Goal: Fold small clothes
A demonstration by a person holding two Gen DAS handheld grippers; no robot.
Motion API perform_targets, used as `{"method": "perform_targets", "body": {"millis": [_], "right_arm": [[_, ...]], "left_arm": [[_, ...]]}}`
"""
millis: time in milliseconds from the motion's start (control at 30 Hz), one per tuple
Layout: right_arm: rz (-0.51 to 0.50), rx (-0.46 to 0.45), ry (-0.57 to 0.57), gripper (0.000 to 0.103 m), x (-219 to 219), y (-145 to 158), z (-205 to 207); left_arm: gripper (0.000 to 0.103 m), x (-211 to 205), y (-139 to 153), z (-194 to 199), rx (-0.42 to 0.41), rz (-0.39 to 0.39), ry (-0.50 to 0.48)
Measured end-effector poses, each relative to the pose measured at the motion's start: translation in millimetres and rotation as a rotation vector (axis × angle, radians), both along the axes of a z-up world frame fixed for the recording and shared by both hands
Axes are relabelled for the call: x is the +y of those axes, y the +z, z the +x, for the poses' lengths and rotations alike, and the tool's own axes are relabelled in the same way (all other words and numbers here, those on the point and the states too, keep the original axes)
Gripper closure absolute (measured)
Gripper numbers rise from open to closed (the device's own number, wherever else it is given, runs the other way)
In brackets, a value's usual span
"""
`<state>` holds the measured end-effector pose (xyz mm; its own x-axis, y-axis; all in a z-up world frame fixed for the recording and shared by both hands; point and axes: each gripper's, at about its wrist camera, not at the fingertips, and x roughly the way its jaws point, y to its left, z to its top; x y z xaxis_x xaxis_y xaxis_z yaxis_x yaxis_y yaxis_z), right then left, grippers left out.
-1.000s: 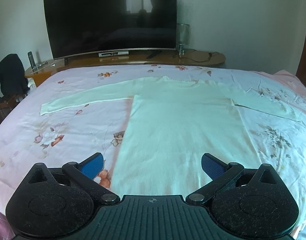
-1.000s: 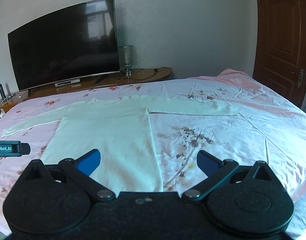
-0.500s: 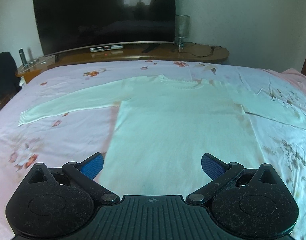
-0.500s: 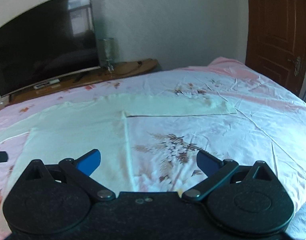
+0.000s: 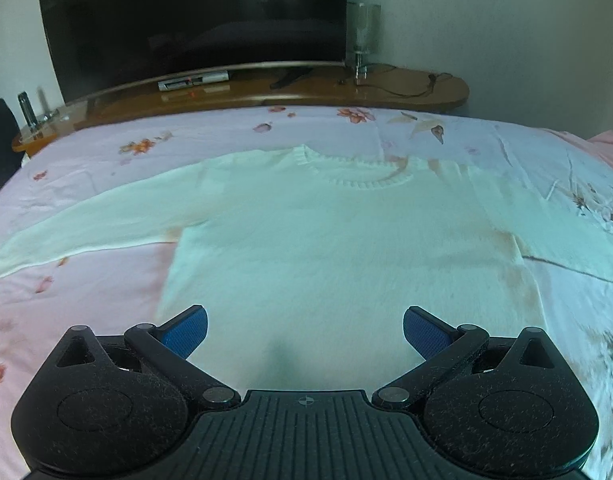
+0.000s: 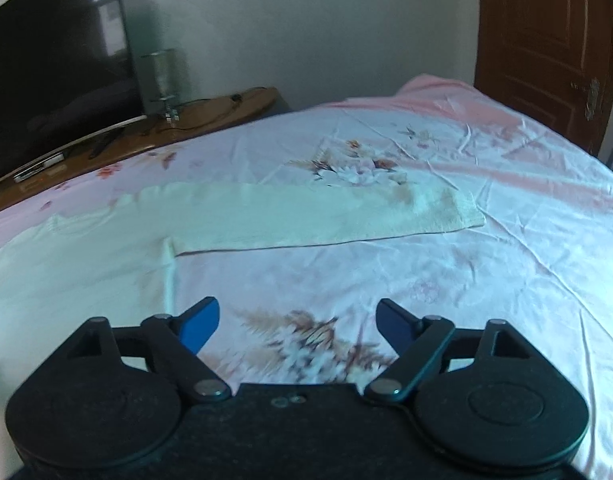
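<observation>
A pale cream long-sleeved sweater (image 5: 338,240) lies flat on the bed, collar away from me, both sleeves spread out sideways. My left gripper (image 5: 304,330) is open and empty, hovering over the lower middle of the sweater's body. In the right wrist view the sweater's body edge (image 6: 78,264) is at the left and its right sleeve (image 6: 314,216) runs across to the cuff at the right. My right gripper (image 6: 297,324) is open and empty above bare sheet, just right of the body's side edge and below the sleeve.
The bed has a pink floral sheet (image 6: 486,280). A wooden TV bench (image 5: 266,92) with a large dark TV (image 5: 194,20) and a glass lamp (image 5: 362,36) stands beyond the bed's far edge. A brown door (image 6: 546,36) is at the right.
Both grippers have moved forward and lower over the bed. The left is now closer over the sweater's body; the right has swung rightward toward the right sleeve. Both stayed open.
</observation>
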<state>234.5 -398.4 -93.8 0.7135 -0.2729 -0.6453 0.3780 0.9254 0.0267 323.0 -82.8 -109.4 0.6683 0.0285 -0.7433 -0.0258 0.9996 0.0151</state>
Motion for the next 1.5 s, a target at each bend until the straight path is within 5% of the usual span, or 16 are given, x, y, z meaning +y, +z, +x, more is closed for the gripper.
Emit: {"method": "perform_targets", "body": {"millis": [467, 767, 867, 933, 1000, 1033, 1200, 1500], "right_arm": [[0.133, 0.11, -0.162, 0.026, -106.2, -51.2, 74.7], [0.174, 0.041, -0.27, 0.027, -158.4, -60.5, 104.7], [0.136, 0.022, -0.307, 0.039, -171.3, -61.5, 114.9], [0.133, -0.006, -0.309, 0.075, -178.0, -60.8, 118.3], [0.149, -0.038, -0.298, 0.093, -181.2, -59.6, 120.5], [0.141, -0.05, -0.292, 0.093, -179.0, -57.9, 121.5], [0.04, -0.116, -0.125, 0.095, -131.9, -36.1, 134.0], [0.057, -0.202, 0.466, 0.095, 71.2, -3.7, 177.2]], "left_arm": [[0.0, -36.5, -40.6, 82.4, 0.08, 0.06, -0.001], [0.0, -38.3, -54.1, 105.8, 0.105, 0.047, 0.007], [0.0, -36.0, -55.0, 110.0, 0.107, 0.019, 0.012], [0.0, -31.6, -54.6, 110.7, 0.1, 0.005, 0.013], [0.0, -25.3, -54.6, 110.8, 0.094, -0.017, 0.013], [0.0, -21.9, -54.9, 111.2, 0.093, -0.024, 0.015], [0.0, 1.0, -56.2, 112.1, 0.085, -0.064, 0.05], [0.0, 57.1, -41.1, 109.0, 0.07, -0.102, 0.15]]}}
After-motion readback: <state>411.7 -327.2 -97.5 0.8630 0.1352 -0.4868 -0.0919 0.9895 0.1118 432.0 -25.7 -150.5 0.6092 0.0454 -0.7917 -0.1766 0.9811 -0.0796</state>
